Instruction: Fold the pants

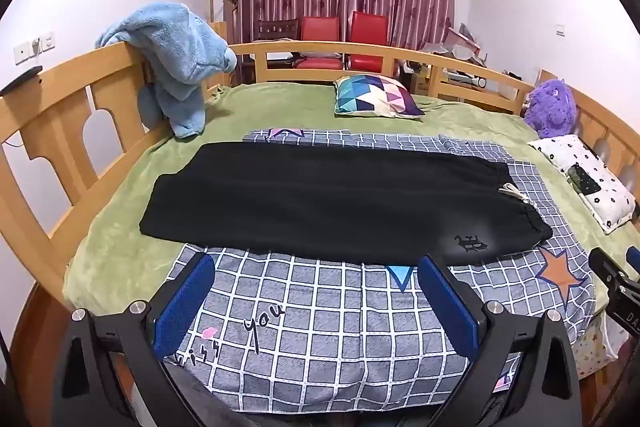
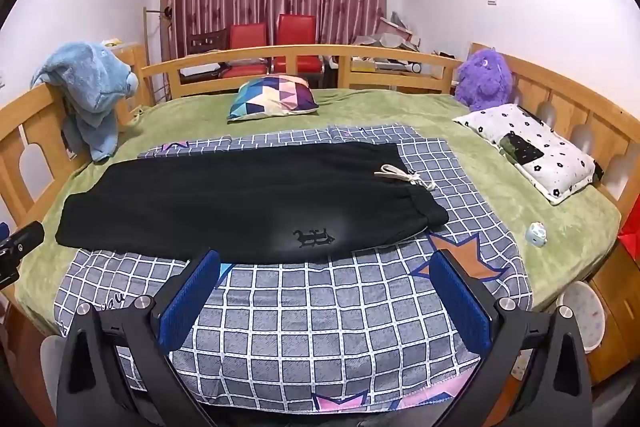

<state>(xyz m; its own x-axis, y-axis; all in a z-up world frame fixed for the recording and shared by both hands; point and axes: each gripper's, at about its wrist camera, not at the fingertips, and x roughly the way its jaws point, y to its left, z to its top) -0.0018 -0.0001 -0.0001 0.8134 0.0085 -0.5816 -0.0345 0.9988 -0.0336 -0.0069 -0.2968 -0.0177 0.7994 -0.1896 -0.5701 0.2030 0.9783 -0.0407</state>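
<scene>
Black fabric pants [image 1: 320,203], 1 pair: flat on grey checked bedsheet [image 1: 328,331], waistband rightward. Left gripper [image 1: 316,279] and right gripper [image 2: 326,273]: 2 blue-padded fingers each, spread wide, empty, just short of near pants edge.

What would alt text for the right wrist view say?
Black pants, already folded lengthwise, lie across a checked blanket on a green-covered bed, white drawstring at the right end. The open right gripper hovers just short of them, empty.
</scene>
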